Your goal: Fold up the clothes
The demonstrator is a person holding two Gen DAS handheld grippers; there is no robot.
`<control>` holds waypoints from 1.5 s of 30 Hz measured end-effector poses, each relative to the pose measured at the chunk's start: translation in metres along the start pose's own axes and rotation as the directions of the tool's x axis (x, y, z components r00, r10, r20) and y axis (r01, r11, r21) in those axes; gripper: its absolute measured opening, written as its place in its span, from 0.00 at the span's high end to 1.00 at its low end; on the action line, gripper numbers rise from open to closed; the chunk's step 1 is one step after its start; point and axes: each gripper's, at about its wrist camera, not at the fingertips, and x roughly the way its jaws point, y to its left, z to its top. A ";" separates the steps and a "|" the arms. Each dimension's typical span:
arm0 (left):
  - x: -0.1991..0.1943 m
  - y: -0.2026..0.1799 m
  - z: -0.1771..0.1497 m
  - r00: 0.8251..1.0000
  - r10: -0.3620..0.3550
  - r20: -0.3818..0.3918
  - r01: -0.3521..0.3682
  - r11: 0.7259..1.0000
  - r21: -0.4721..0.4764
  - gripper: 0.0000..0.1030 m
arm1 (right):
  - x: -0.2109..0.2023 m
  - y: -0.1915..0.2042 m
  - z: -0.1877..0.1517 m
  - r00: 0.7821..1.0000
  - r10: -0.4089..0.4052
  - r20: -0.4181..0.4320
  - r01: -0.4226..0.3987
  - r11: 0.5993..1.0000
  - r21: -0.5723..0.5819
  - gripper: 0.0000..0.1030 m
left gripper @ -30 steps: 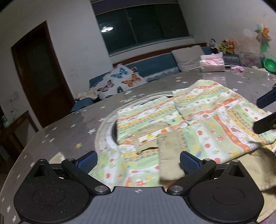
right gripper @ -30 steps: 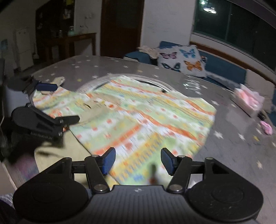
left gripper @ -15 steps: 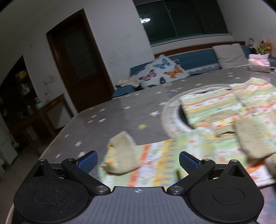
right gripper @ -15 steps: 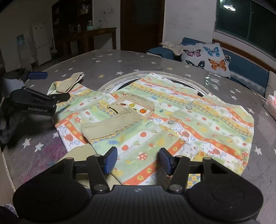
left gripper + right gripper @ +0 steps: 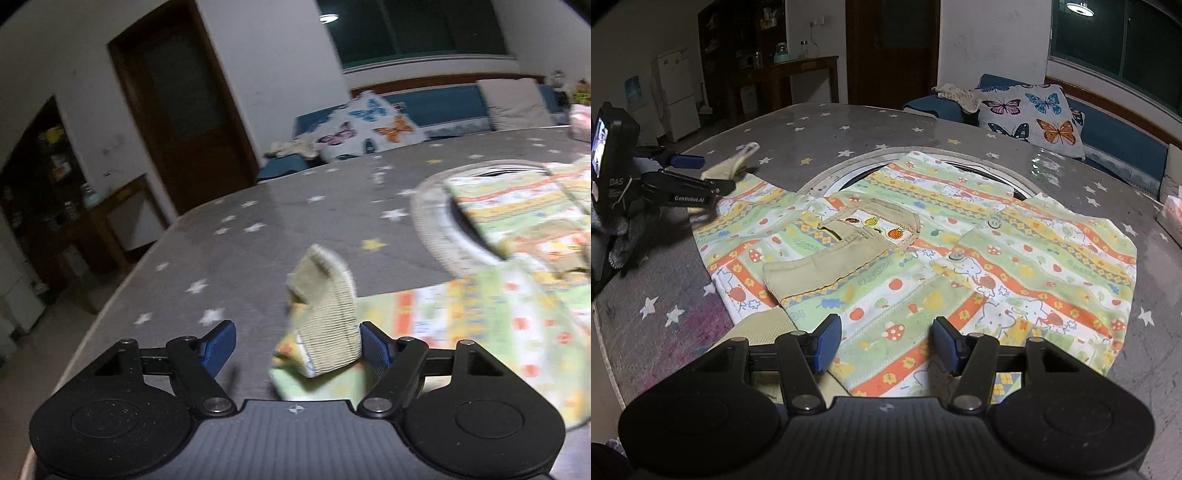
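A child's patterned shirt (image 5: 960,258) with a tan collar (image 5: 827,262) lies spread on the grey star-print table (image 5: 849,133). Its left sleeve ends in a tan ribbed cuff (image 5: 325,314). My left gripper (image 5: 295,343) is open, and the cuff stands between its blue pads, close to the right pad (image 5: 373,345). In the right wrist view the left gripper (image 5: 698,173) sits at the sleeve end on the far left. My right gripper (image 5: 884,341) is open and empty, low over the shirt's near hem.
A round ring inset (image 5: 849,173) lies in the table under the shirt. A butterfly cushion (image 5: 1030,114) and blue sofa stand beyond the far edge. A tissue pack (image 5: 1172,218) sits at the right. The table's near-left edge (image 5: 605,354) is close.
My left gripper has swung left from over the collar to the sleeve end and closed in on the cuff. My right gripper has drawn back toward the near hem, still open.
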 end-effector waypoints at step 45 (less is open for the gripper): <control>-0.063 0.048 0.029 0.892 -0.425 0.153 0.443 0.755 -0.484 0.90 | -0.018 -0.010 -0.007 0.998 -0.017 0.061 0.013 0.998 0.064 0.47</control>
